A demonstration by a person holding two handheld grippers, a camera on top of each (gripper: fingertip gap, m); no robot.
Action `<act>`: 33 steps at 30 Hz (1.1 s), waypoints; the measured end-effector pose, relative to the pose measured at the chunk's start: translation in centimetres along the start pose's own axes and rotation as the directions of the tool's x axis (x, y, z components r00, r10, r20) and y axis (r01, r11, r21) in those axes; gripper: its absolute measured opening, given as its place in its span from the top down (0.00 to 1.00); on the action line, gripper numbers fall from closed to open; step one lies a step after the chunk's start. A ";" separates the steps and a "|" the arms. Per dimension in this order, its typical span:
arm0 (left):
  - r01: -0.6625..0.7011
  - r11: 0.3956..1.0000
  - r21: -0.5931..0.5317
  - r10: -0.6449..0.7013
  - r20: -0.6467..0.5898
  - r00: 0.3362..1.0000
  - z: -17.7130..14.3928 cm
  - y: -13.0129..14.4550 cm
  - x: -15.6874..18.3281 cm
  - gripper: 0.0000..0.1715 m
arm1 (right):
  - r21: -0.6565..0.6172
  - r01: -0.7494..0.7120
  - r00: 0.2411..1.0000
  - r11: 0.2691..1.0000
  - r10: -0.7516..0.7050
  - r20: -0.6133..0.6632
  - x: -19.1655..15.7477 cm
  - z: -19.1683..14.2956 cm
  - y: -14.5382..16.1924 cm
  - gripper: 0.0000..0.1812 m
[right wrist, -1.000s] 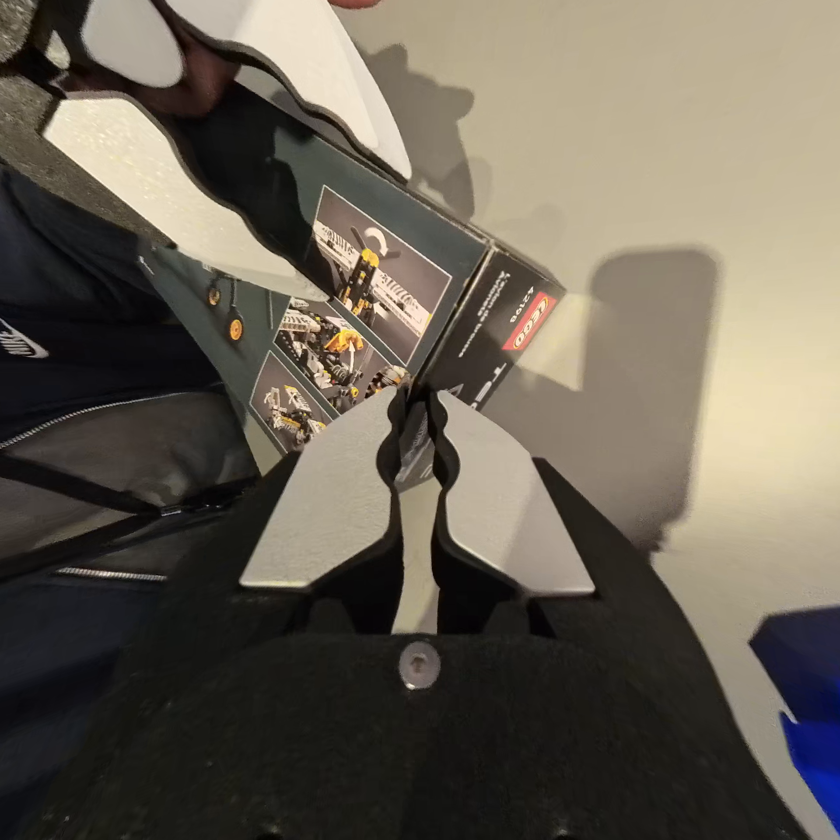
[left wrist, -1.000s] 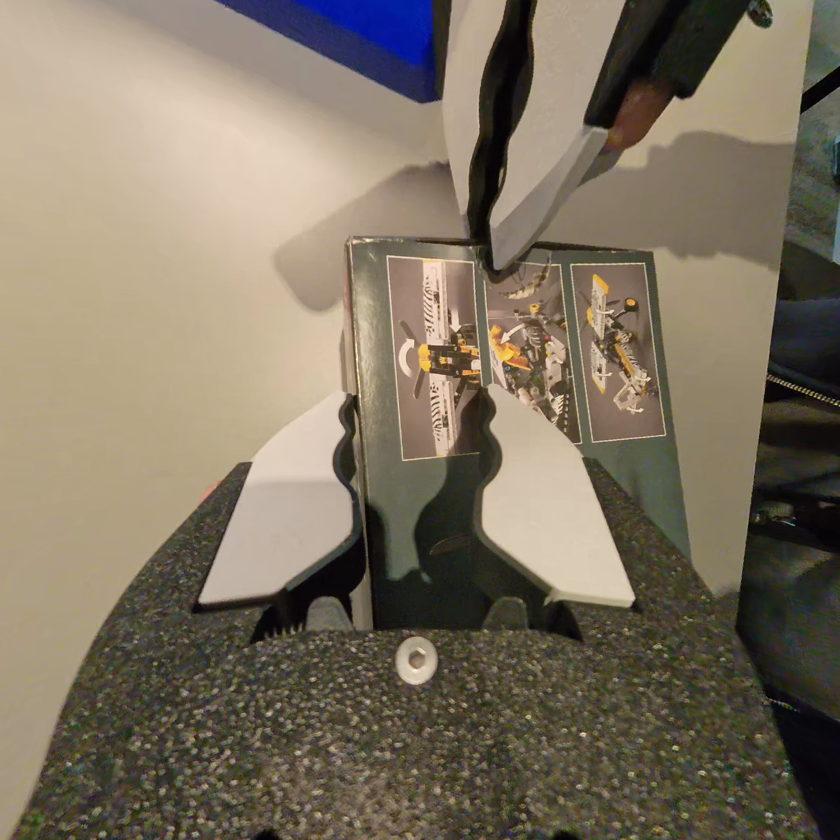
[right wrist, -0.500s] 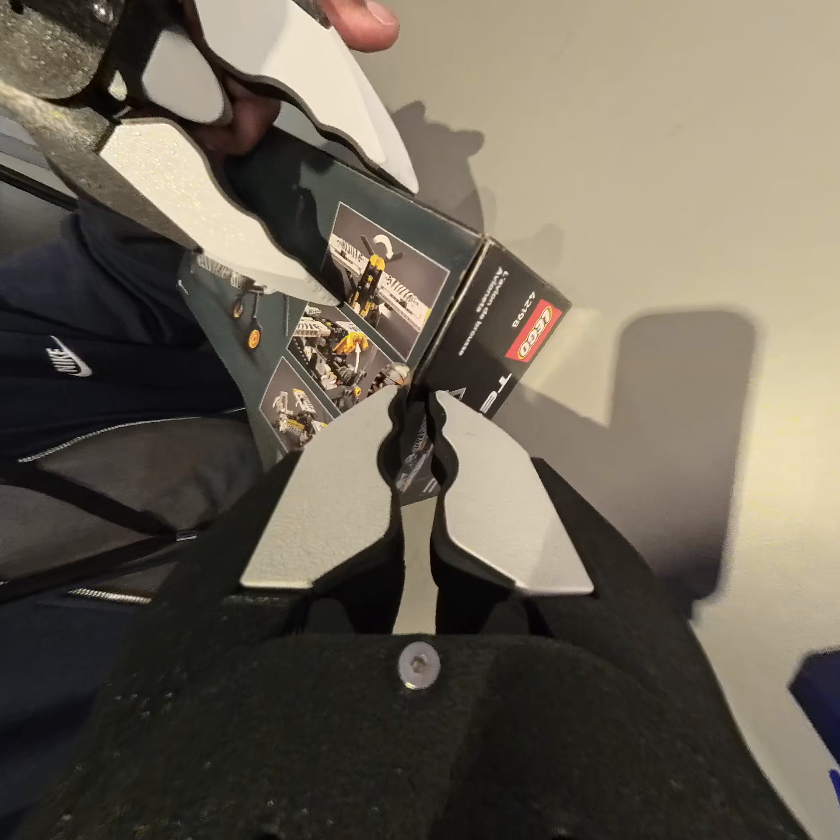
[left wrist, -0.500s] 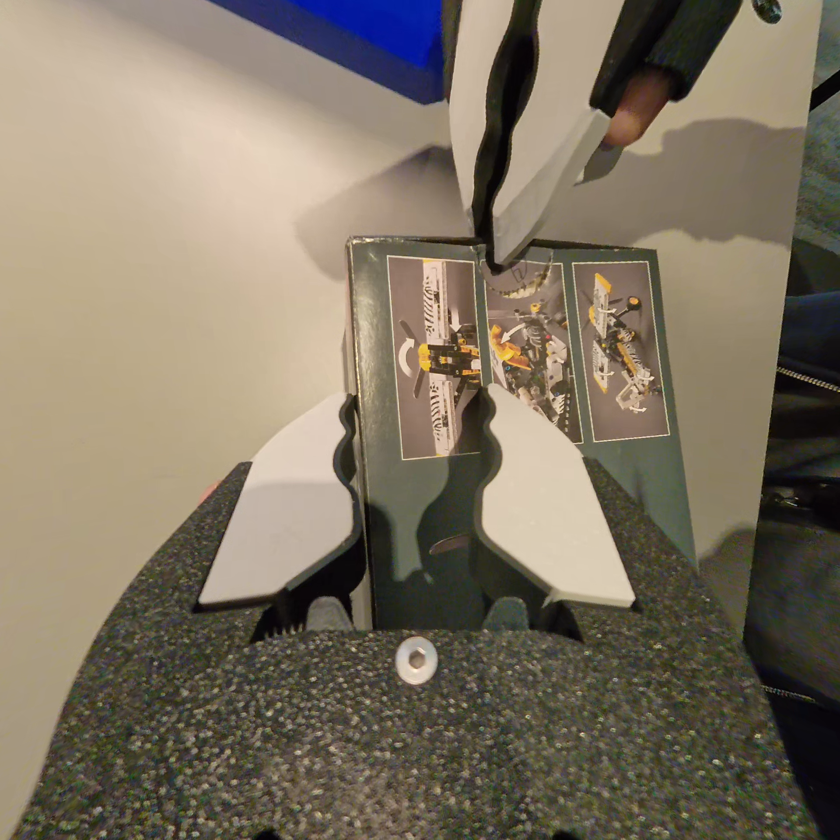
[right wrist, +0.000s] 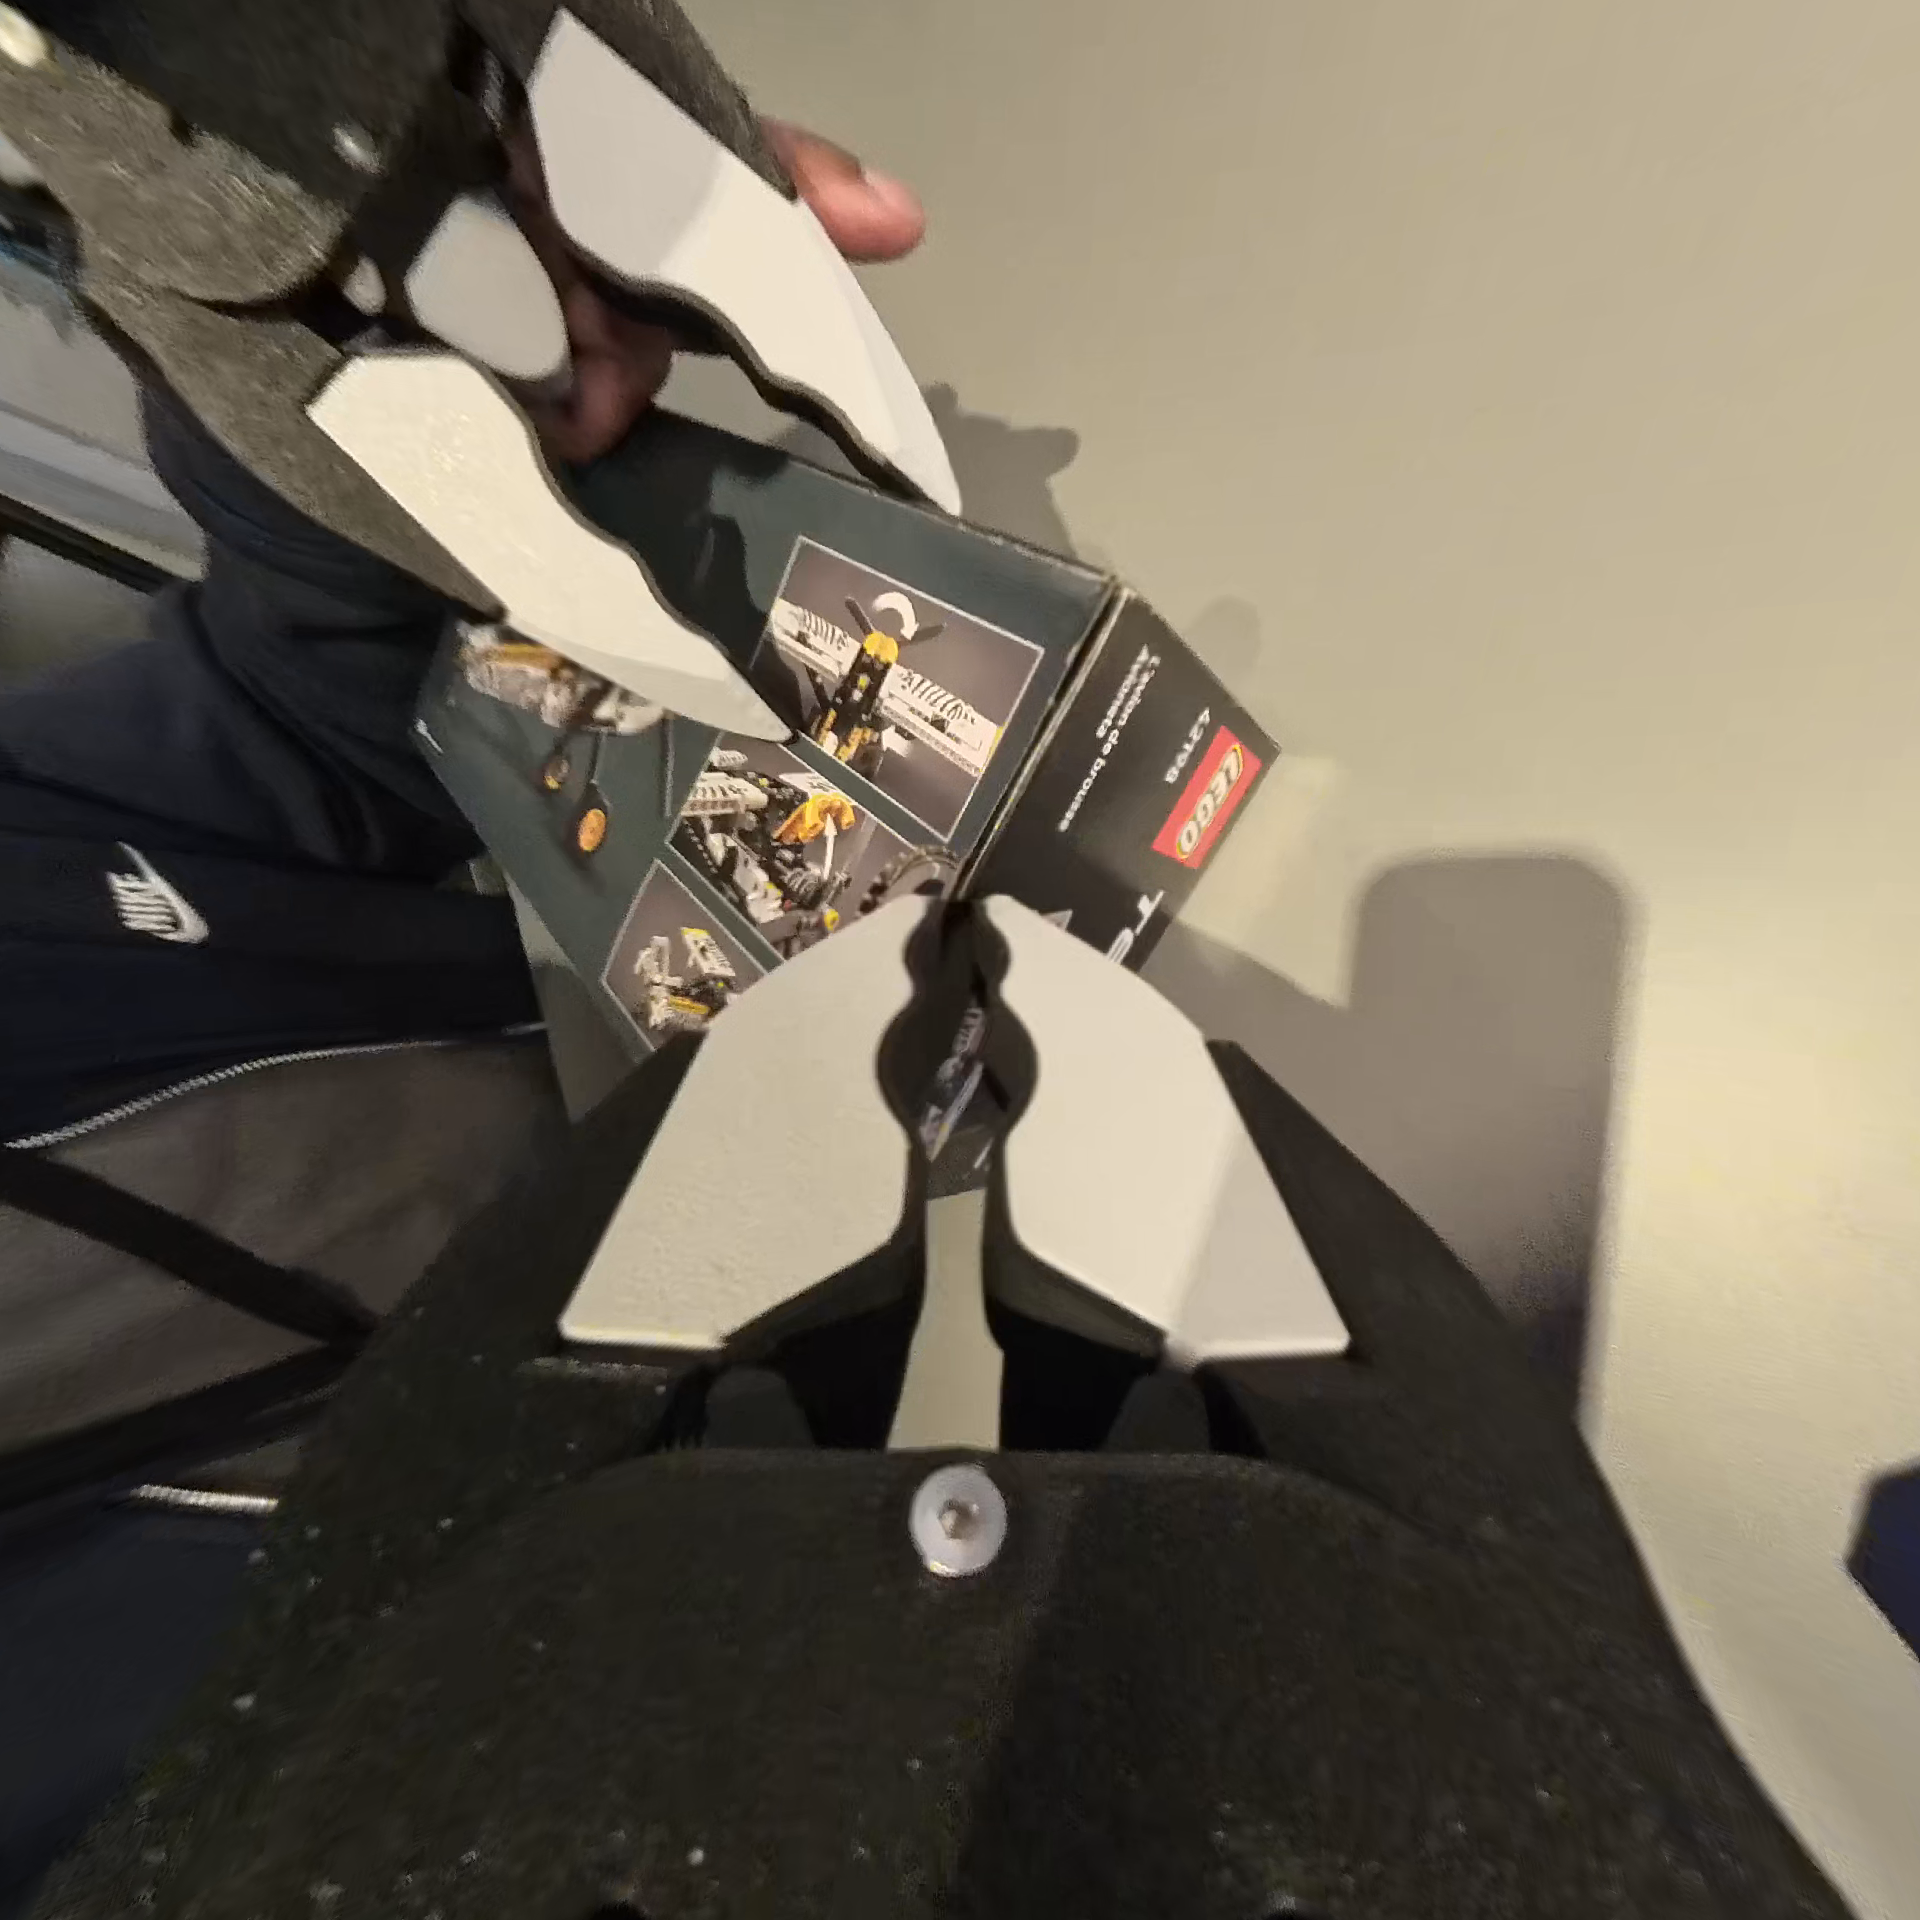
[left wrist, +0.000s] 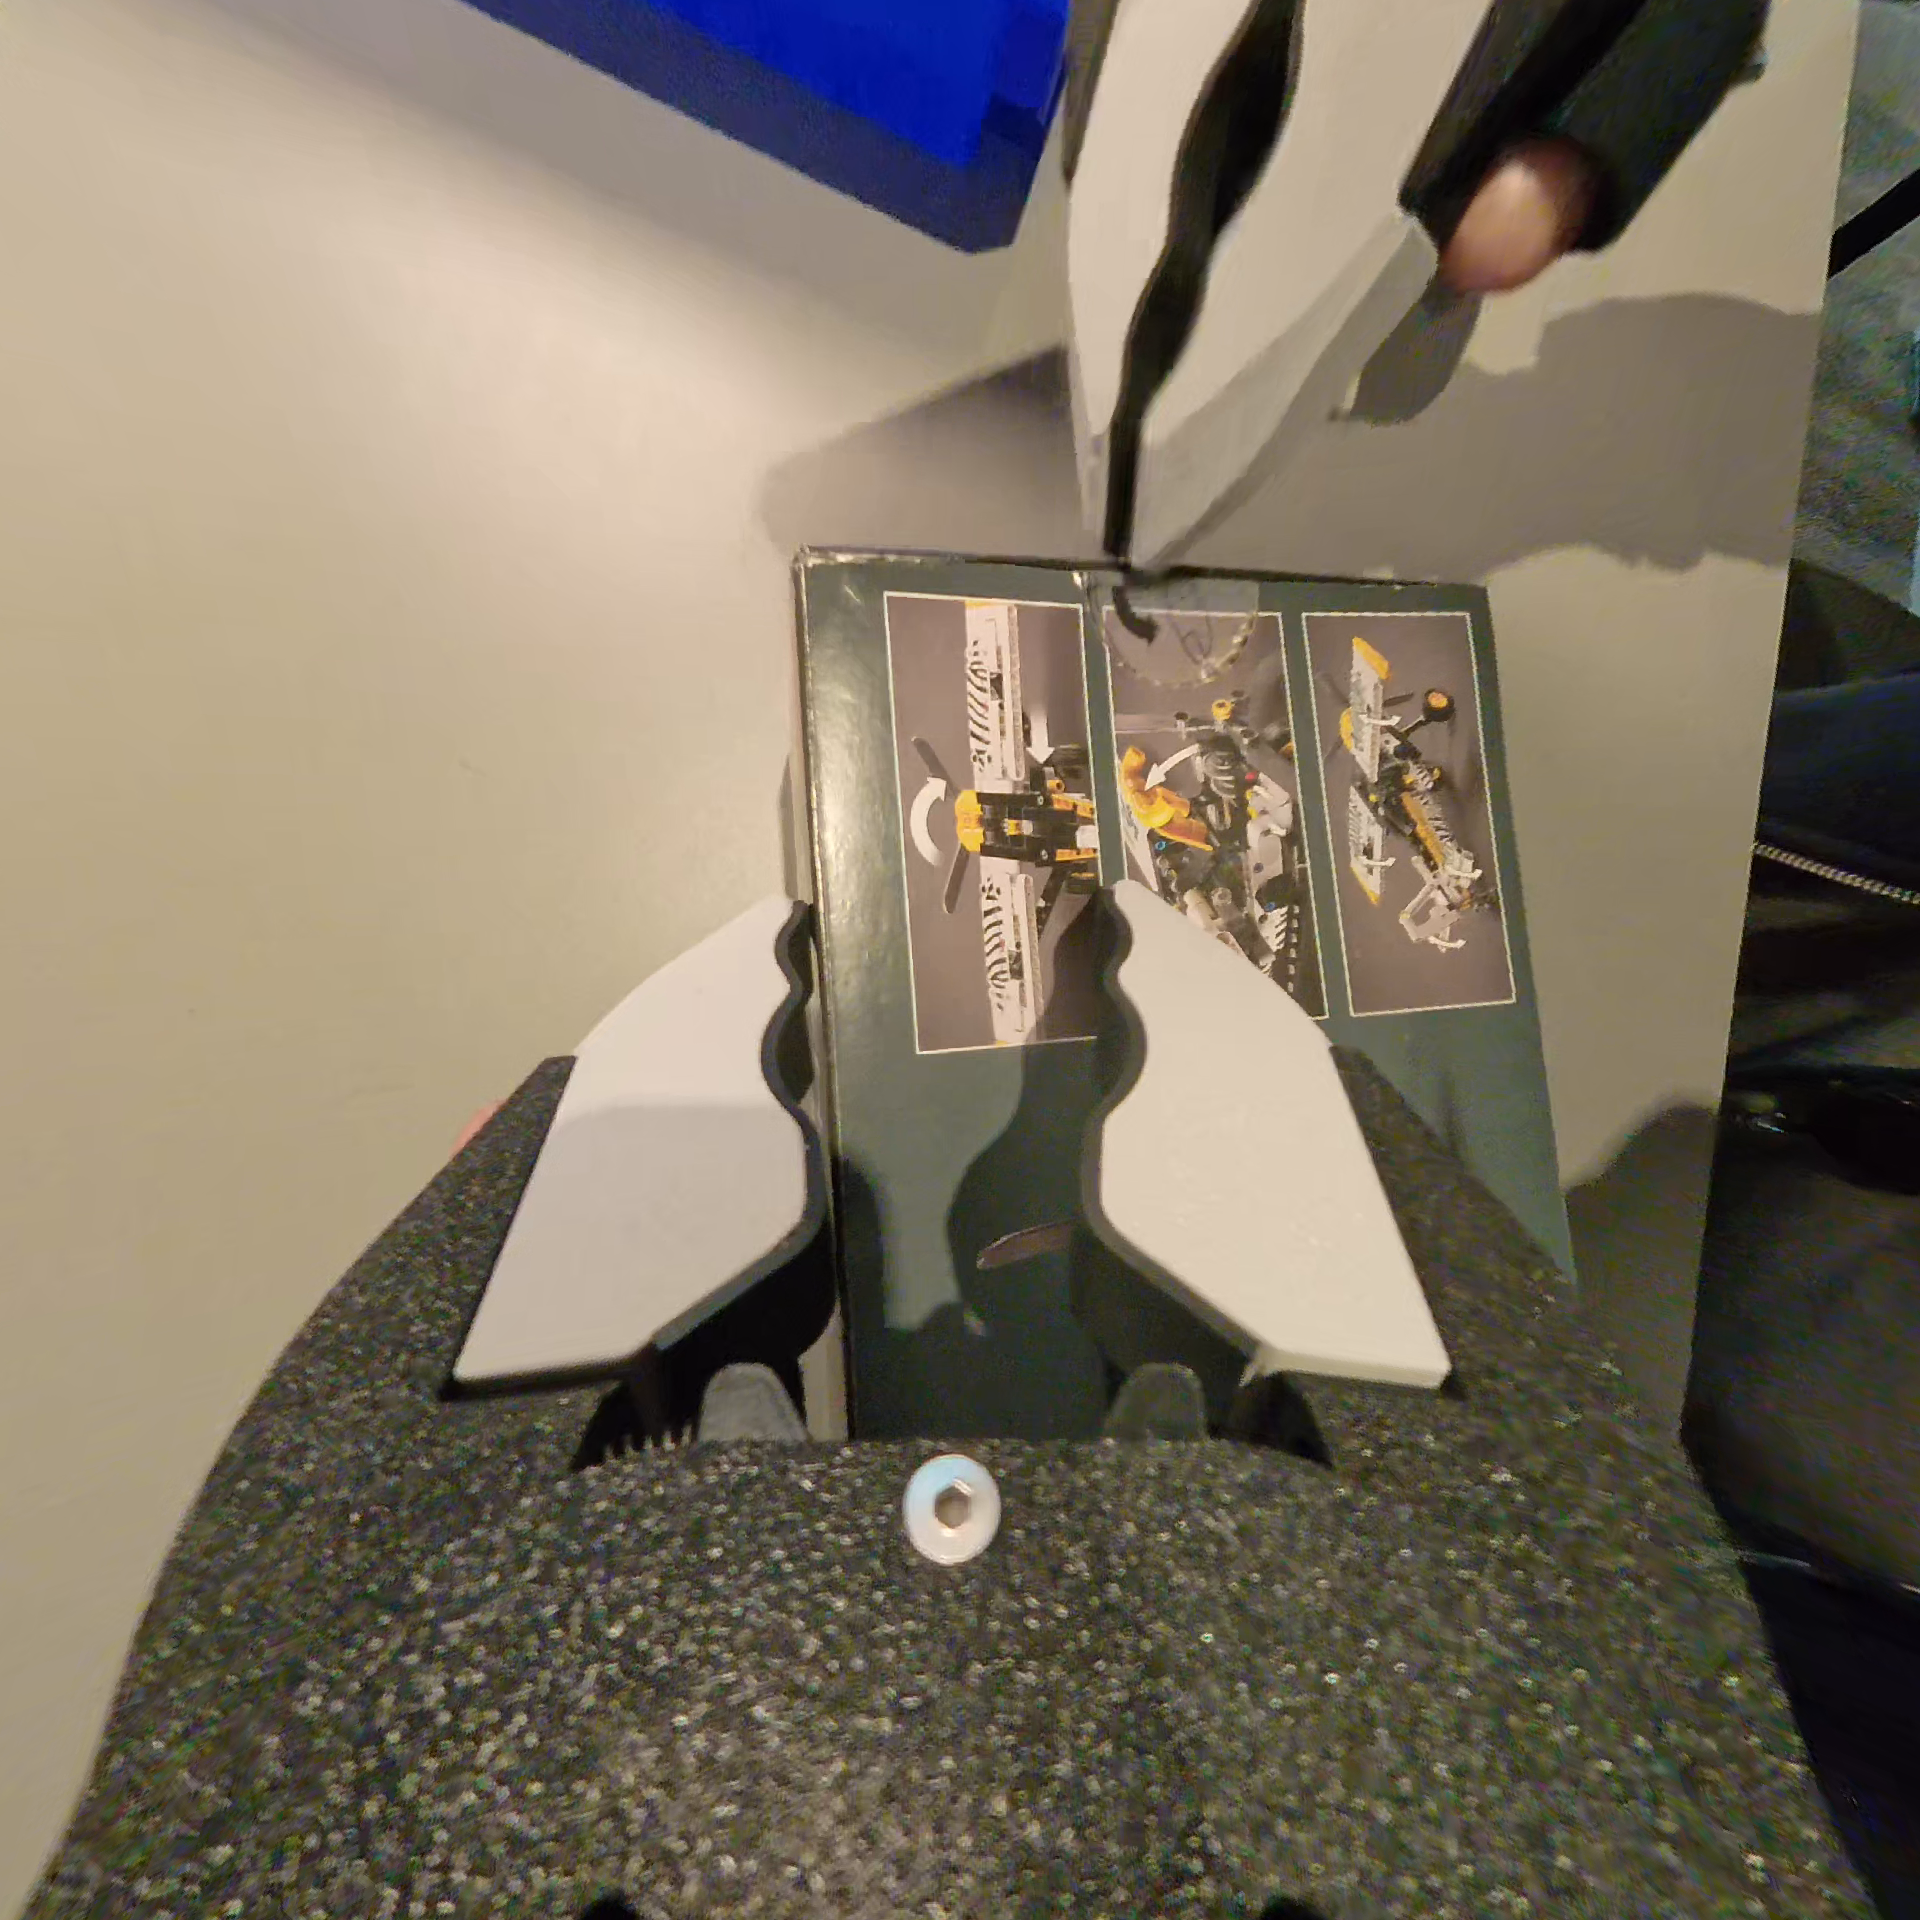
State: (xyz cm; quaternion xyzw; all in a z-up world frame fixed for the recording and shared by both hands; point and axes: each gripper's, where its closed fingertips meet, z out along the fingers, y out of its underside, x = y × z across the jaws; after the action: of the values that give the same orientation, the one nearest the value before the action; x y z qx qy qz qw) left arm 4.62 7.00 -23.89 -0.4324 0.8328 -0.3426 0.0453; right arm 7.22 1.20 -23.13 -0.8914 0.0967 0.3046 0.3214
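A dark green toy box with photos of a model plane is gripped between the fingers of my left gripper, which is shut on its near end. My right gripper comes in from above, its tips pinched shut at the box's far top edge, just over a round clear seal. In the right wrist view my right gripper is shut on a thin flap edge at the corner of the box. The left gripper holds the box's other end, with a person's fingers behind it.
A beige table lies under the box. A blue bin stands at the far side and shows at the right edge in the right wrist view. A person's dark clothing is close beside the table edge. The left gripper's tips are roughly 7 cm from the right gripper's.
The right gripper's tips have drawn back from over the box face to its top edge, uncovering the round seal. The box has shifted up and right in the right wrist view.
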 end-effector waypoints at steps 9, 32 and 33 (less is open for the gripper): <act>0.002 1.000 0.001 -0.002 -0.005 1.000 0.0 0.0 0.0 0.69 | 0.022 -0.059 0.995 0.998 0.057 0.078 0.3 -0.3 0.5 0.93; 0.001 1.000 0.003 -0.001 -0.006 1.000 -0.1 0.0 0.0 0.69 | 0.050 -0.085 0.995 0.995 0.082 0.064 2.3 0.6 -1.0 0.92; 0.000 1.000 0.003 0.000 -0.006 1.000 -0.1 0.0 0.0 0.69 | 0.052 -0.089 0.994 0.995 0.085 0.069 2.4 0.6 -1.2 0.91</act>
State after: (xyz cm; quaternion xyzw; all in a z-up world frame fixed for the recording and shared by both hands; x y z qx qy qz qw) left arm 4.62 7.06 -23.85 -0.4314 0.8324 -0.3451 0.0434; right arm 9.23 2.55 -24.33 -0.8664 0.1330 0.3454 0.3351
